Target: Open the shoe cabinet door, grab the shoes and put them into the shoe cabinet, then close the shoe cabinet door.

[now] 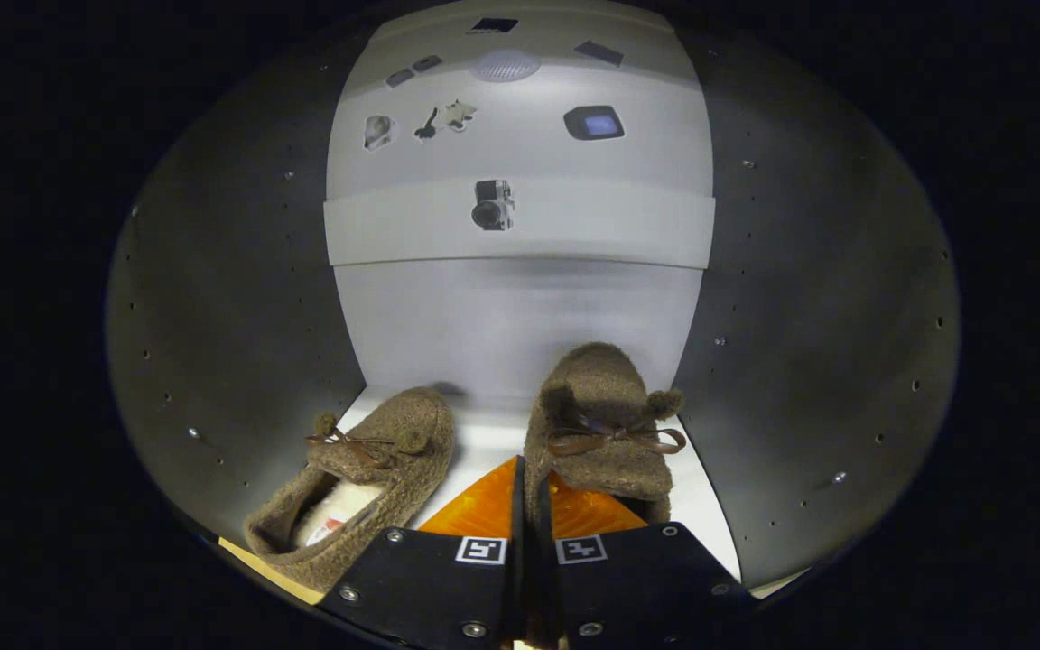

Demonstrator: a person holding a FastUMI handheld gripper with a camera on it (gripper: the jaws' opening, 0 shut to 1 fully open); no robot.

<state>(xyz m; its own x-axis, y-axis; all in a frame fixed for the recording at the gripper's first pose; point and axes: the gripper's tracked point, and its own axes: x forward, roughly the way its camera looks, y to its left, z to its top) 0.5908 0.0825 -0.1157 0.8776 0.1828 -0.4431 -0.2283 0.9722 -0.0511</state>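
Cabinet: the view looks into an open compartment, a white shelf (484,442) for a floor, dark side walls (240,343) dotted with small holes, and a pale back panel (520,316) behind.
Gripper: the gripper (529,492) sits at the near edge of the shelf, its two orange fingers (484,515) drawn in until only a thin dark slit runs between them; the jaws stand narrow, all but closed.
In the jaws: I cannot tell whether the heel of the right shoe is pinched in that slit or just lies against the finger tips.
Right shoe: a brown fuzzy shoe (601,424) with a brown bow and pom-poms stands just ahead of the fingers, toe toward the back panel, its heel touching or overlapping the tips.
Left shoe: its mate (366,478) lies on the shelf beside the left finger, apart from it, angled a little, its pale lining showing.
Far end: above the back panel a pale band (520,226) crosses, with small stickers (493,204) on it and higher up.
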